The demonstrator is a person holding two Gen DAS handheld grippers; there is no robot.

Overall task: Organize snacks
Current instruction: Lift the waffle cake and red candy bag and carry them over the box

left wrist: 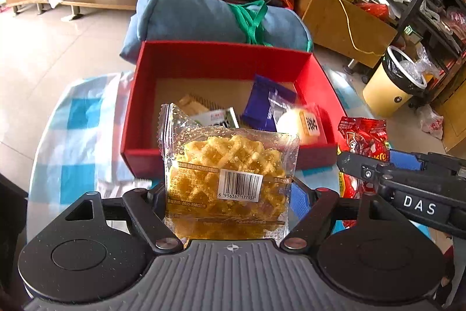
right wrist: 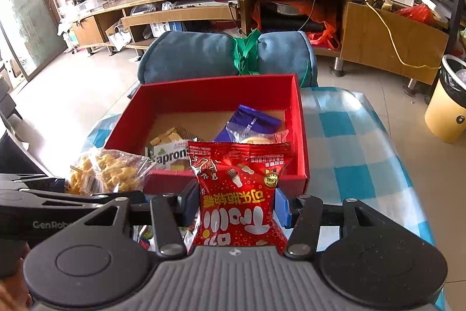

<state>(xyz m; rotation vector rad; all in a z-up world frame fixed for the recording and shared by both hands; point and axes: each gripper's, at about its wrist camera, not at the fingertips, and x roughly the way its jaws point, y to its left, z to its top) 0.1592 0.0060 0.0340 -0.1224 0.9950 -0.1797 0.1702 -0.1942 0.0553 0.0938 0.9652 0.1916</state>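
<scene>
The red box point(left wrist: 221, 57) at frame centre contains a purple packet point(left wrist: 266, 104) and other wrapped snacks. Left tongs point(left wrist: 227, 194) pinch a waffle packet point(left wrist: 230, 174); right tongs point(right wrist: 236, 203) pinch a red candy bag point(right wrist: 238, 194), both at the box's near wall.

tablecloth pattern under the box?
Blue-and-white check tablecloth under the red box; clearest in the right wrist view.

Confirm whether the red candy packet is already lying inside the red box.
No: the right hand-held gripper holds the red candy packet upright, short of the red box.
</scene>
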